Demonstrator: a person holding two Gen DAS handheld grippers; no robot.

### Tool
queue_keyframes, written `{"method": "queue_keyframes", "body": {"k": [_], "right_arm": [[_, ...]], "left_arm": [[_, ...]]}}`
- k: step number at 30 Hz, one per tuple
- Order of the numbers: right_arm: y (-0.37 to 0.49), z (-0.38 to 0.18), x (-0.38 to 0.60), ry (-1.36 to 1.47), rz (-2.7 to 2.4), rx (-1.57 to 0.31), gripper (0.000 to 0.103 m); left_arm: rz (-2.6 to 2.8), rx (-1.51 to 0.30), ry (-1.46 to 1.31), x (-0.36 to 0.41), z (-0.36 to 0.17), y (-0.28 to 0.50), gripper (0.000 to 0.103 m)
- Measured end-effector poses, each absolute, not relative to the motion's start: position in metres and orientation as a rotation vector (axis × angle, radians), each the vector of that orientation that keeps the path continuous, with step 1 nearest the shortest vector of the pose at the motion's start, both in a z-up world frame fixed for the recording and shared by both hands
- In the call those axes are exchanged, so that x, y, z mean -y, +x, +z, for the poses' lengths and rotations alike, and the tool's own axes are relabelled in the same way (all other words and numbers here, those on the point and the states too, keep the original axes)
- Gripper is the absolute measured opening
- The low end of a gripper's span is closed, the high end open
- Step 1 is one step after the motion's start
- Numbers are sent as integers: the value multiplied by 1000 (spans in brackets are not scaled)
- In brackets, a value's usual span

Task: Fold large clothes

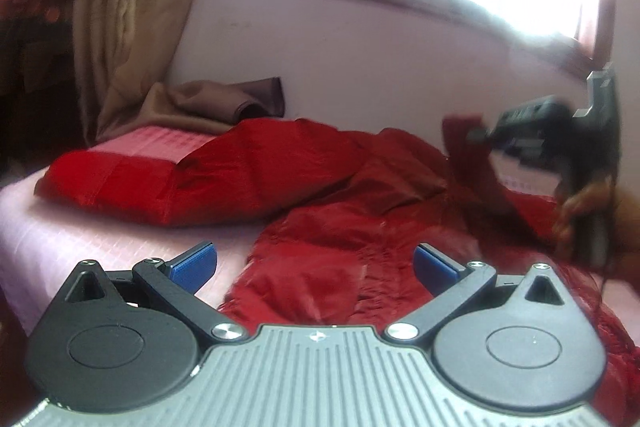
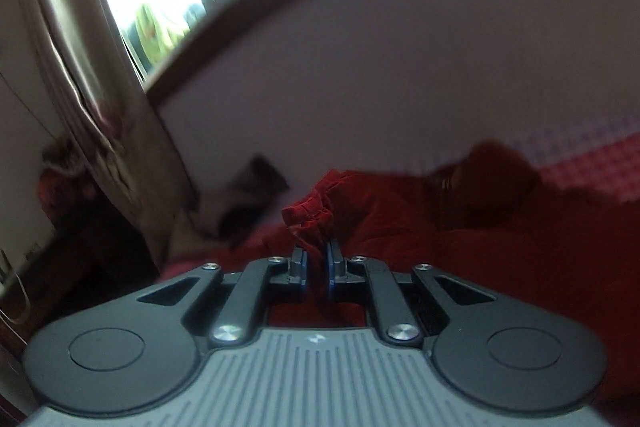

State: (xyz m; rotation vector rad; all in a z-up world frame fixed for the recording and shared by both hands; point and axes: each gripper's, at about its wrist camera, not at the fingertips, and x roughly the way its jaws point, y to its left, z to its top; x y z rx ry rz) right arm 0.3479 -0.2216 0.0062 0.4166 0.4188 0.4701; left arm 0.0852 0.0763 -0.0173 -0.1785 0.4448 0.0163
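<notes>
A: Where can a gripper pass on the bed [image 1: 48,227]?

B: On the left the pink sheet is bare, between the bed edge and the red garment [image 1: 340,227]. The left gripper [image 1: 315,261] hangs there with its 2 fingers wide apart and nothing between them.

A: What stands in the way?

B: The red pillow [image 1: 160,183] lies behind that strip, and the brown curtain [image 1: 132,7] hangs down at the far left corner. The right side is crowded: the right gripper [image 2: 316,259] is clamped on a bunch of the garment.
</notes>
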Motion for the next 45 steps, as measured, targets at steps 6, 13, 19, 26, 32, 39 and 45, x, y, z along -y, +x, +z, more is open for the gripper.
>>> {"method": "queue_keyframes", "body": {"k": [6,13,19,26,32,39,45], "right_arm": [[363,-32,173,235,468,-521,9],[361,-59,138,-6,433,-605,11],[334,-57,106,-244,324,-527,39],[262,-20,94,-377,237,-343,99],[226,-9,99,-343,264,-383,99],[207,-7,101,-328,258,-395,99],[196,-3,109,-310,251,-393,99]], "left_arm": [[16,-475,-208,-90,-25,91,103],[16,-495,-226,-94,-28,96,103],[26,-465,-218,-94,-20,86,103],[51,-453,-210,-94,-12,70,103],[54,-449,-208,-89,-9,56,103],[55,-438,-185,-84,-3,47,103],[53,-440,-179,-81,-3,46,103]]}}
